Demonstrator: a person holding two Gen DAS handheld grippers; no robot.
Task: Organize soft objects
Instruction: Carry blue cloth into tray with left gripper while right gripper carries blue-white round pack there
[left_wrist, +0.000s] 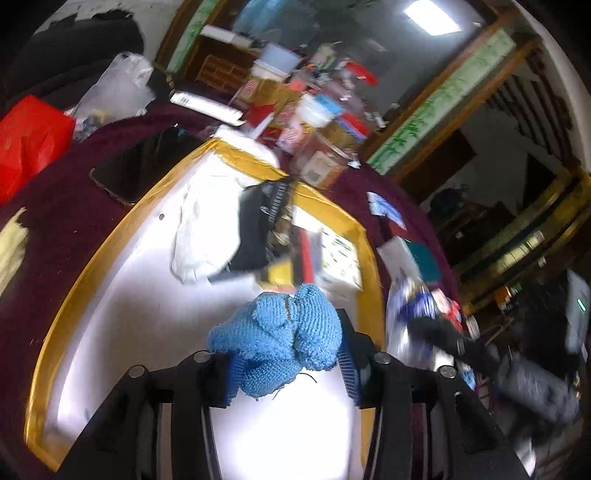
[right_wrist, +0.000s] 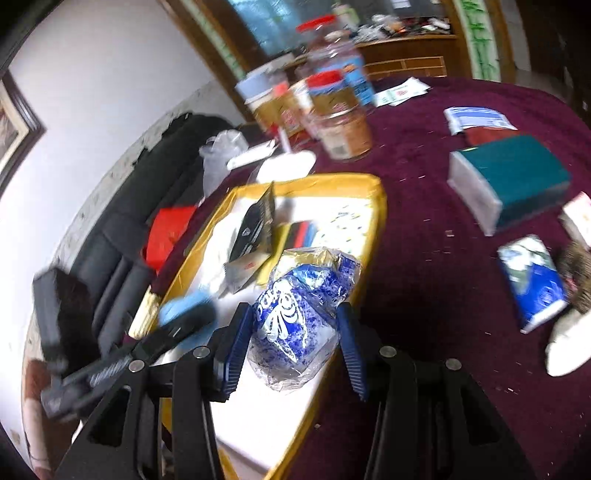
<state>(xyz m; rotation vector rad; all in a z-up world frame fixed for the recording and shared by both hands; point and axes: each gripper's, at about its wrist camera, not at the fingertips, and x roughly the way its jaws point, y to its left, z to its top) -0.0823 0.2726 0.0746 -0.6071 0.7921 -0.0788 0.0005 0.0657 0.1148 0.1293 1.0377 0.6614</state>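
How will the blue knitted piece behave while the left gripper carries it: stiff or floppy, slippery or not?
Probably floppy: the blue knitted piece bunches and sags between the left gripper fingers. It likely grips well, since the coarse knit sits against ribbed pads. It seems light, and a loose thread beneath it might snag.

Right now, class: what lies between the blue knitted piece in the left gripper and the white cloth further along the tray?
Bare white tray floor, seen in the left wrist view, separates the blue knitted piece from the white cloth.
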